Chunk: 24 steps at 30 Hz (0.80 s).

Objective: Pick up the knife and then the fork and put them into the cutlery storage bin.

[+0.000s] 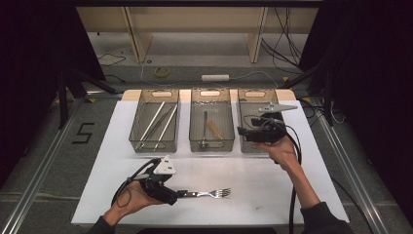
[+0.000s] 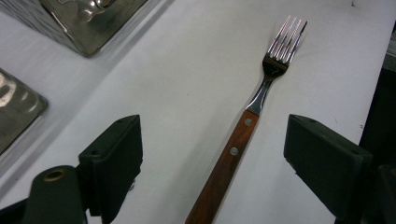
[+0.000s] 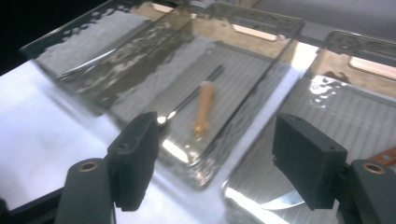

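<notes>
Left gripper [image 2: 212, 154]: jaws stand wide apart, gripping nothing. The fork [image 2: 250, 116] lies flat on the white table top [image 1: 272, 190] between the 2 jaws, its wooden handle clear of both pads. In the left gripper view the handle end sits nearest the gripper body and the tines point away, straight out along the gripper's own line.

In the high view the left gripper [image 1: 176, 194] lies low at the fork's handle end. The fork's [image 1: 207, 193] long axis runs level across the table's near part, handle toward the left hand [image 1: 127, 199], tines pointing toward the person's right. The fork lies well in front of the middle basket [image 1: 211, 126].

Right gripper [image 3: 215, 158]: jaws wide apart, nothing between them. In the high view it [image 1: 239, 130] is held above the near end of the right basket [image 1: 257, 123], to the far right of the fork and well apart from it, jaws pointing toward the middle basket.

Basket contents, relative to the fork: the middle basket holds a dark-handled utensil [image 1: 204, 124] and a light wooden-handled piece [image 1: 215, 129]; the left basket [image 1: 155, 122], far left of the fork, holds long metal pieces [image 1: 158, 123]. In the right gripper view a blade tip [image 3: 280, 200] shows in the right basket.
</notes>
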Available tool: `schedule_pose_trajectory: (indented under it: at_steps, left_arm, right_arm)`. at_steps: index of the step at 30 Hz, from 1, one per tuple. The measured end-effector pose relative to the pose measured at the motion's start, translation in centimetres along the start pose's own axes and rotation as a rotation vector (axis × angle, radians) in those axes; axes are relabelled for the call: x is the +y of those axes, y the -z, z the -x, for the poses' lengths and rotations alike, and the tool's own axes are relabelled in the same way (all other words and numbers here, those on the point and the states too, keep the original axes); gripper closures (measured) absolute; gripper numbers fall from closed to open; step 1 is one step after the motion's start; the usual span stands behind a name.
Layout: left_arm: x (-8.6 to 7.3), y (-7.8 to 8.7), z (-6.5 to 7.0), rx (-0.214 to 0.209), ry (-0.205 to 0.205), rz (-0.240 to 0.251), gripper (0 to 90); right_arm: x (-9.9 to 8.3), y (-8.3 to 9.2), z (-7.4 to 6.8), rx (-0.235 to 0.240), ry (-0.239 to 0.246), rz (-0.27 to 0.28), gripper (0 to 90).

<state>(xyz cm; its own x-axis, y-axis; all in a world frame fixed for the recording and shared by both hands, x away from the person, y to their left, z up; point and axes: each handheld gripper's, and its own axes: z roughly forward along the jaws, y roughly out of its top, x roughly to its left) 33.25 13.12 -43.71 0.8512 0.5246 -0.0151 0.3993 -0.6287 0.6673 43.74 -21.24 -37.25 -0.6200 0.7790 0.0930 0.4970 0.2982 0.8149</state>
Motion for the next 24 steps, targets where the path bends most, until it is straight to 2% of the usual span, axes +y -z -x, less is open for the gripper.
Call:
schedule_pose_trajectory:
  at_steps: [7,10,15,24]
  left_arm:
    - [0.3,-0.1,0.0,-0.014,-0.018,-0.036,19.6]
    - [0.5,-0.2,0.0,-0.013,-0.012,-0.055,20.3]
    - [0.7,-0.2,-0.1,-0.003,-0.036,-0.099,21.2]
    - [1.2,-0.5,-0.2,-0.013,-0.035,-0.124,21.9]
  right_arm:
    - [-1.7,1.7,-1.6,0.035,0.02,0.052,31.4]
    - [-2.5,2.1,-2.1,0.05,0.03,0.05,31.2]
    - [-3.8,2.7,-2.8,0.071,0.044,0.045,30.6]
    - [-5.8,3.0,-4.3,0.119,0.048,0.074,30.1]
